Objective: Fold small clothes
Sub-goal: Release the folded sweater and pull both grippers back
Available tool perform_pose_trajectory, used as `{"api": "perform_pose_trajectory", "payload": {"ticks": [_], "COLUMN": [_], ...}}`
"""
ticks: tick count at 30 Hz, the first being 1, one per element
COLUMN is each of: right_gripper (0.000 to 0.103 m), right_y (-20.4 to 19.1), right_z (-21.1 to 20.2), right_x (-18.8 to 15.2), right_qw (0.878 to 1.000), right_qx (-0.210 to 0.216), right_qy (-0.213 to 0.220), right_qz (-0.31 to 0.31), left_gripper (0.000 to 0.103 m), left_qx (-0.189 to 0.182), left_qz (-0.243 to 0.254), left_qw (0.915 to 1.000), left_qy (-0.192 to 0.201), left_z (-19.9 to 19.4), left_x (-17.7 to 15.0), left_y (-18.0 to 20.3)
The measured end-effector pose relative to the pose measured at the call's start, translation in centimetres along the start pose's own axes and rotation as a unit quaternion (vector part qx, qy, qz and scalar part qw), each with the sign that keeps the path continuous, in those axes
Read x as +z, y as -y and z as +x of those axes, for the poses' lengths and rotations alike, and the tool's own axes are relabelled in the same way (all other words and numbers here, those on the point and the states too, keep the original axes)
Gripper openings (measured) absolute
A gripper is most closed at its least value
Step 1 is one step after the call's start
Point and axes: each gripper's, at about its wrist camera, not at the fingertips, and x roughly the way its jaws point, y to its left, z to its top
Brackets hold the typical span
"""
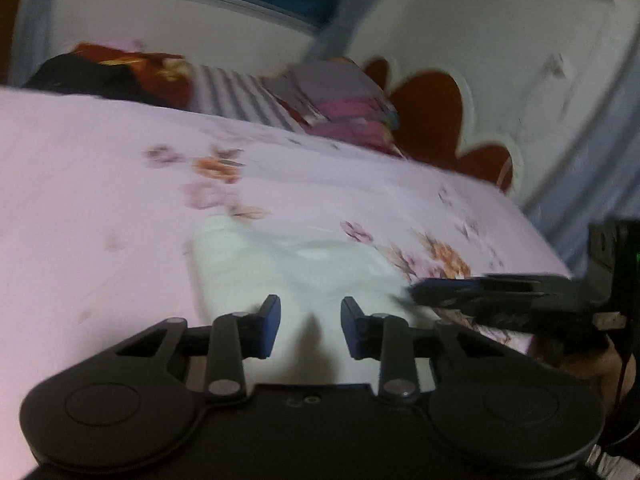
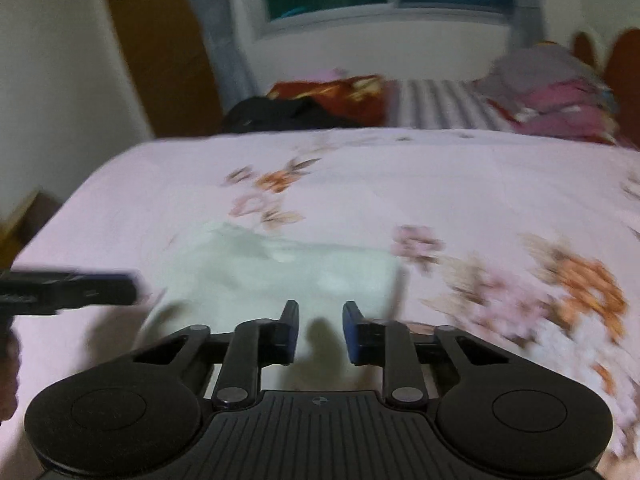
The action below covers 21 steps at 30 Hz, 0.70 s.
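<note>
A small pale, whitish garment (image 1: pixel 288 268) lies flat on the pink floral bedsheet (image 1: pixel 80 200). In the left wrist view my left gripper (image 1: pixel 310 326) hovers over the garment's near edge. Its blue pads stand apart with nothing between them. My right gripper (image 1: pixel 418 294) comes in from the right at the garment's right edge. In the right wrist view the right gripper (image 2: pixel 320 330) is over the garment (image 2: pixel 280 268), its pads apart and holding nothing. The left gripper (image 2: pixel 134 286) shows at the garment's left edge. Both views are blurred.
At the back of the bed are a stack of folded clothes (image 1: pixel 344 100), a striped cloth (image 1: pixel 236 96) and a dark red and black bundle (image 1: pixel 112 72). A red headboard (image 1: pixel 432 120) stands behind. The bed's edge drops off at left (image 2: pixel 60 208) in the right wrist view.
</note>
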Motion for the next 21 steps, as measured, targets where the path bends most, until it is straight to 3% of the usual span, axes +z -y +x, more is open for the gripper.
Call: {"api": "perform_pose_trajectory", "payload": {"ticks": [2, 3, 4, 6, 10, 15, 21], "right_gripper": [0.02, 0.021, 0.024, 0.025, 0.025, 0.025, 0.025], "right_y": [-1.2, -1.3, -1.0, -0.1, -0.9, -2.2, -3.7], "right_z": [2.8, 4.4, 5.2, 5.5, 4.8, -0.4, -3.1], "right_x": [-0.3, -0.8, -1.3, -1.4, -1.4, -1.8, -6.1], "right_qw": [0.999, 0.996, 0.996, 0.998, 0.996, 0.999, 0.996], "right_qx": [-0.02, -0.043, -0.054, -0.053, -0.067, -0.035, -0.033], "right_qy": [-0.03, -0.042, -0.031, -0.028, -0.032, -0.01, -0.062], "right_qz": [-0.04, -0.059, -0.068, -0.035, -0.051, -0.039, -0.051], "left_gripper": [0.031, 0.026, 0.026, 0.026, 0.026, 0.026, 0.026], "left_qx": [0.012, 0.027, 0.027, 0.025, 0.042, 0.051, 0.103], "left_qz": [0.019, 0.025, 0.015, 0.001, 0.026, 0.035, 0.043], "left_qw": [0.9989, 0.9971, 0.9971, 0.9971, 0.9966, 0.9975, 0.993], "left_qy": [-0.042, -0.067, -0.069, -0.071, -0.066, -0.033, -0.037], "left_z": [3.2, 4.5, 5.1, 4.9, 3.7, -0.7, -2.9], "left_x": [-0.1, -0.5, -0.8, -0.7, -0.5, -2.2, -6.6], "left_y": [0.5, 0.4, 0.4, 0.2, 1.2, 2.9, 5.6]}}
